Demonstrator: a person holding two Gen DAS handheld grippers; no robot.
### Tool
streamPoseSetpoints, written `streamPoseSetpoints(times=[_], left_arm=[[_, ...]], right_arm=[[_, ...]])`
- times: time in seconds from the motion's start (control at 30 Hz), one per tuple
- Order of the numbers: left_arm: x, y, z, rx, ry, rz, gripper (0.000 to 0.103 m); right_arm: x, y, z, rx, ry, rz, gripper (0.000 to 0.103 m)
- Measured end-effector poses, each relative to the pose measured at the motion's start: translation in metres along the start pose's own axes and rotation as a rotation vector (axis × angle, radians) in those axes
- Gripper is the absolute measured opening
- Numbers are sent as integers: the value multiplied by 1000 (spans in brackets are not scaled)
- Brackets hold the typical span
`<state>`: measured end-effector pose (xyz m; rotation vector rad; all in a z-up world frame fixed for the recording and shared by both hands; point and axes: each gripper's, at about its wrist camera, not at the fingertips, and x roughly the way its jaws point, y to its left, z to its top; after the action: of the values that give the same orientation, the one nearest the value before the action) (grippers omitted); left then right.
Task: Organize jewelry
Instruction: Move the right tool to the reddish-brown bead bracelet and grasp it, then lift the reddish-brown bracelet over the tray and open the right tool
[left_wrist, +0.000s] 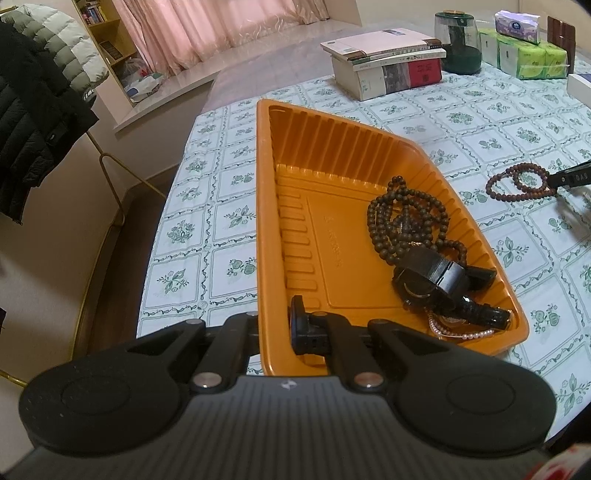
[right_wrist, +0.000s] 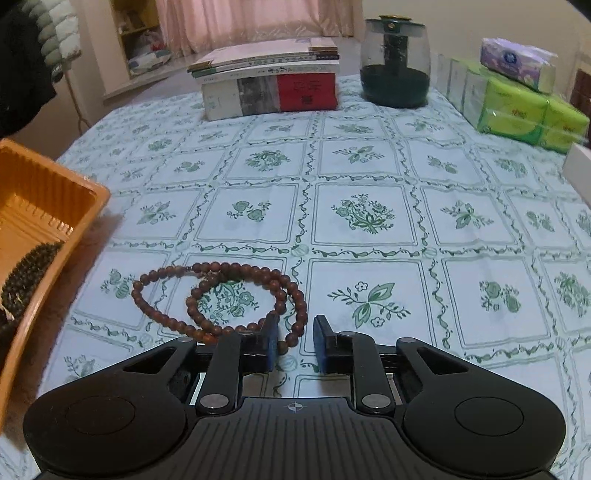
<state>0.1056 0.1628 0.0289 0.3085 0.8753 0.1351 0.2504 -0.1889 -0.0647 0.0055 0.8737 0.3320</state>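
Note:
An orange tray (left_wrist: 273, 206) lies on the table; its corner also shows in the right wrist view (right_wrist: 74, 206). It holds a dark bead necklace (left_wrist: 402, 218), a black watch (left_wrist: 439, 280) and a thin pink bracelet (left_wrist: 458, 334). My left gripper (left_wrist: 275, 328) is shut on the tray's near left wall, one finger inside, one outside. A reddish-brown bead necklace (right_wrist: 221, 295) lies coiled on the tablecloth right of the tray, also seen in the left wrist view (left_wrist: 521, 182). My right gripper (right_wrist: 295, 341) is open, and the necklace's near loop lies between its fingers.
At the far side of the table stand a stack of books (right_wrist: 269, 81), a dark glass jar (right_wrist: 395, 62) and tissue packs (right_wrist: 517, 99). A white box edge (right_wrist: 576, 170) is at the right. Jackets on a rack (left_wrist: 33, 92) hang left of the table.

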Motion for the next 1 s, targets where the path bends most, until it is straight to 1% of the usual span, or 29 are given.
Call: streamPoseSetpoints(times=[0.03, 0.07, 0.13, 0.2, 0.3, 0.43, 0.53, 0.6, 0.67, 0.77, 0.9, 1.0], left_arm=[[0, 0, 0, 1, 0, 0, 3], [0, 0, 0, 0, 0, 0, 4], [0, 0, 0, 0, 0, 0, 3], [0, 0, 0, 0, -1, 0, 3], [0, -1, 0, 1, -1, 0, 4], [0, -1, 0, 1, -3, 0, 4], [-2, -2, 0, 4, -5, 1, 4], [-2, -2, 0, 4, -5, 1, 4], [-2, -2, 0, 4, -5, 2, 4], [-2, -2, 0, 5, -5, 2, 4], [-2, -2, 1, 4, -3, 3, 4], [-3, -1, 1, 4, -3, 3, 4]], right_arm=[[0, 1, -1, -9, 2, 6, 10], [-1, 2, -2, -13, 6, 15, 8], [-6, 4, -5, -29, 5, 5, 6], [-14, 4, -9, -33, -5, -5, 6], [-31, -1, -21, -5, -28, -12, 6], [-49, -12, -38, 48, -30, -33, 6], [-56, -19, -46, 64, -30, -37, 6], [-58, -22, -49, 63, -22, -28, 7], [-59, -24, -49, 53, -22, -36, 15], [-57, -22, -47, 33, -27, -31, 22], [-47, -15, -44, -27, -13, -23, 23], [-36, -8, -44, -79, 1, -44, 23]])
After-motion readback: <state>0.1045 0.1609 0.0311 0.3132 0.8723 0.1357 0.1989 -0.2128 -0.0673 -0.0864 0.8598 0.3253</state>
